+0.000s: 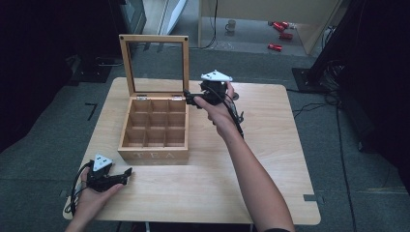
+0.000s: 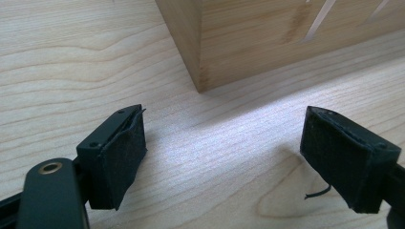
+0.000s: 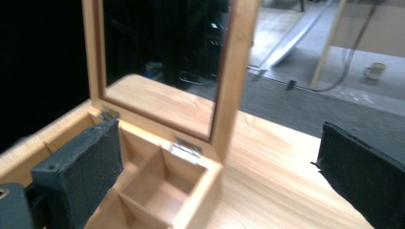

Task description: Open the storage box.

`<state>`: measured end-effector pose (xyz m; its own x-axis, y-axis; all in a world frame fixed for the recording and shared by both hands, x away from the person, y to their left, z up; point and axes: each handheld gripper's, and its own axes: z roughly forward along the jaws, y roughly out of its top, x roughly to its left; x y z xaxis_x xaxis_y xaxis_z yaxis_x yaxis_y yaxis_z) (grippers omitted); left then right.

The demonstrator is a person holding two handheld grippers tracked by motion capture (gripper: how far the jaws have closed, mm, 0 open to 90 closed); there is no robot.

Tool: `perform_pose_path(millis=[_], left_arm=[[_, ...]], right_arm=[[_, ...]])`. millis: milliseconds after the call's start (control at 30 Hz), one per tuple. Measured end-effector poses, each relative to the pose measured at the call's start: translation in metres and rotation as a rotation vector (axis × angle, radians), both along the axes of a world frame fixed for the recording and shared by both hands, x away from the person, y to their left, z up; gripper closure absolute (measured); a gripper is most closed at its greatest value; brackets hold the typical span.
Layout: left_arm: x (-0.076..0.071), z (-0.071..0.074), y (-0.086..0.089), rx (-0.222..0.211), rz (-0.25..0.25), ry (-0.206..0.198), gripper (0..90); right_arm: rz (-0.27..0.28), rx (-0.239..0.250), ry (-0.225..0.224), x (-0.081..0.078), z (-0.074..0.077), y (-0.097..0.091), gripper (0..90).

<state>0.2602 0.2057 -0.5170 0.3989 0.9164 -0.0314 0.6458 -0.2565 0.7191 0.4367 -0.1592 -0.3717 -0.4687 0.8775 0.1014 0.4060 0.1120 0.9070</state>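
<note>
A wooden tea box (image 1: 153, 155) stands on the left half of the table, its glass-paned lid (image 1: 124, 65) raised upright at the back. Its compartments (image 1: 155, 126) look empty. My right gripper (image 1: 189, 99) hovers by the box's back right corner, held level and pointing left, jaws open with nothing between them. In the right gripper view the lid frame (image 3: 234, 71) and a corner compartment (image 3: 162, 186) lie between the wide pads of that gripper (image 3: 219, 160). My left gripper (image 1: 126, 174) rests near the table's front left, open and empty. In its own view the gripper (image 2: 224, 157) faces the box's corner (image 2: 248, 43).
The light wooden table (image 1: 217, 193) has bare room to the right of and in front of the box. Beyond it on the grey floor are red cans (image 1: 278, 47), a mug (image 1: 231, 25) and cables. Dark equipment stands at both sides.
</note>
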Motion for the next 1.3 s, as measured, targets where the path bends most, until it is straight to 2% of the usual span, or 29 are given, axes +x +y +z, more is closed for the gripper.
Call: perform_pose_path(millis=[67,233,433,567,1033,1300], left_arm=[[0.000,0.000,0.000,0.000,0.002,-0.001,16.2],[0.000,0.000,0.000,-0.008,0.001,0.002,16.1],[0.000,0.000,0.000,-0.001,0.000,0.001,16.1],[0.000,0.000,0.002,-0.027,-0.008,0.008,14.9],[0.000,0.000,0.001,-0.004,-0.010,0.006,14.1],[0.000,0.000,-0.001,0.008,-0.011,0.011,10.7]], right_arm=[[-0.016,-0.018,0.005,-0.006,-0.002,-0.005,1.2],[-0.030,-0.023,0.032,-0.021,-0.006,-0.019,1.2],[-0.006,-0.027,0.031,-0.041,-0.010,-0.037,0.0],[-0.007,-0.032,0.027,-0.055,-0.012,-0.050,0.0],[-0.067,-0.022,0.033,-0.097,-0.019,-0.107,0.0],[-0.117,-0.013,0.058,-0.117,-0.035,-0.140,0.0]])
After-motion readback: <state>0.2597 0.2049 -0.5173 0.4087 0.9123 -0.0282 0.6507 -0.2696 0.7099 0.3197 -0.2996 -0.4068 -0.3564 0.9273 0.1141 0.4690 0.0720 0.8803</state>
